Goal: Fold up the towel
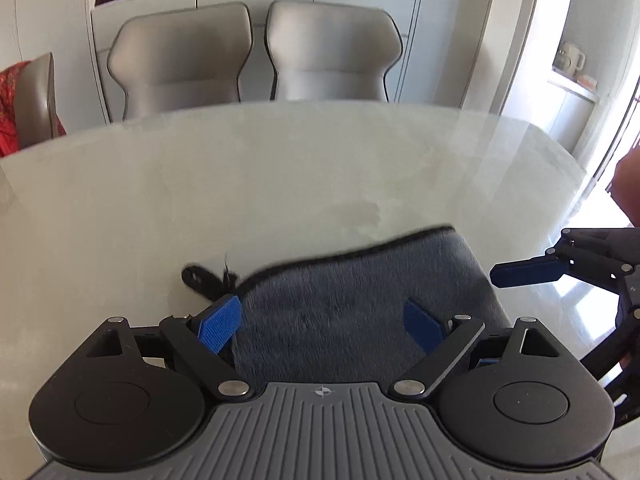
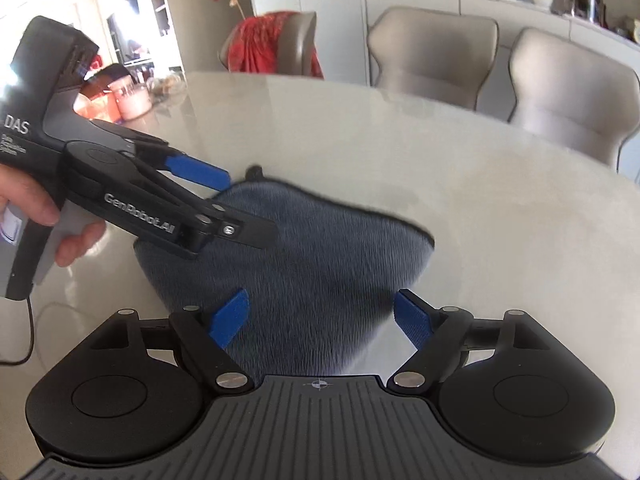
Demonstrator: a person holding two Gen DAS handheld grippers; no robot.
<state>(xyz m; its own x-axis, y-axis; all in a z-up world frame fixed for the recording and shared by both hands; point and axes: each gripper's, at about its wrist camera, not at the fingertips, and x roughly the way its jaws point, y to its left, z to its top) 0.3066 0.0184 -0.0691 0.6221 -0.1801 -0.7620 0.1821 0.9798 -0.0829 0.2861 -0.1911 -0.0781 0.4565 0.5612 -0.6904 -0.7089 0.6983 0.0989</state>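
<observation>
A grey-blue fluffy towel (image 1: 344,300) with dark trim lies folded on the pale round table (image 1: 280,184). Its black hang loop (image 1: 196,276) sticks out at the far left corner. My left gripper (image 1: 320,322) hovers over the towel's near part, open, its blue pads apart and gripping nothing. My right gripper's upper finger (image 1: 528,272) shows at the right, beside the towel's edge. In the right wrist view the towel (image 2: 320,248) fills the middle. My right gripper (image 2: 322,316) is open above its near end. A hand (image 2: 40,208) holds the left gripper (image 2: 252,206), open over the towel's left side.
Two grey chairs (image 1: 256,52) stand behind the table's far edge. A third chair with a red cloth (image 2: 264,44) is at the left. A pink jar (image 2: 132,100) sits near the far left rim. A cable (image 2: 24,336) trails from the left gripper's handle.
</observation>
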